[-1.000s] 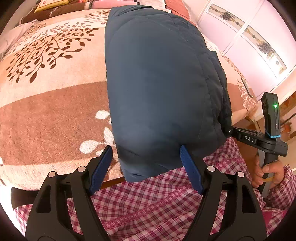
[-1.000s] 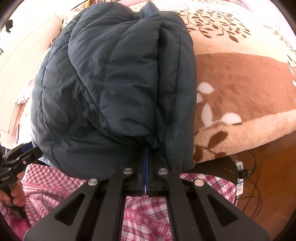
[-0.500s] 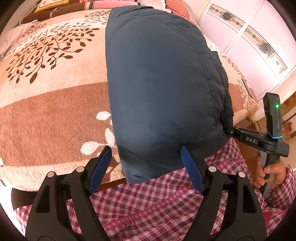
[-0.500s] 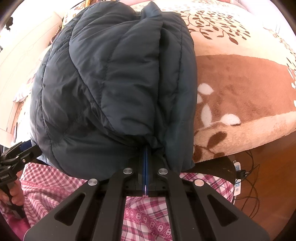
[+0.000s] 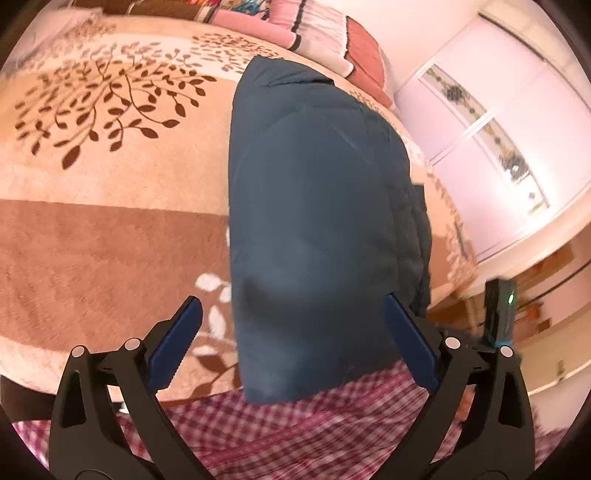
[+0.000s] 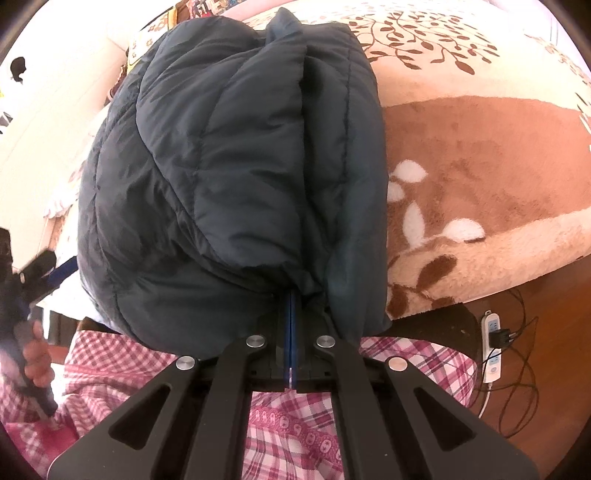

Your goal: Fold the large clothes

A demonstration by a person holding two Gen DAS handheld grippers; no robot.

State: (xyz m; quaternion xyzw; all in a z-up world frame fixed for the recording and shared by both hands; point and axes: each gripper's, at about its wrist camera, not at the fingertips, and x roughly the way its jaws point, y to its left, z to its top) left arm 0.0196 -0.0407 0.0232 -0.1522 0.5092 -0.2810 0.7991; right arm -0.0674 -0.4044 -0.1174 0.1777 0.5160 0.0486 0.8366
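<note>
Gripping the near edge of the dark blue padded jacket (image 6: pixel 236 177), our right gripper (image 6: pixel 291 306) has its blue pads pressed flat together on a bunched fold of the fabric at 6 o'clock in the right wrist view. The jacket lies folded lengthwise on the blanket (image 6: pixel 480 155), a beige and brown fleece with a leaf pattern, and runs from 6 o'clock up to 12 o'clock; its near end hangs over the bed edge above our checked pink trousers (image 6: pixel 295 417). A white power strip (image 6: pixel 493 347) with cables lies on the wooden floor at 4 o'clock. In the left wrist view our left gripper (image 5: pixel 291 338) is spread wide and holds nothing, its blue pads (image 5: pixel 177 339) standing either side of the jacket's near end. Folded bedding (image 5: pixel 321 33) is stacked at 12 o'clock, a wardrobe (image 5: pixel 491 122) at 2 o'clock.
</note>
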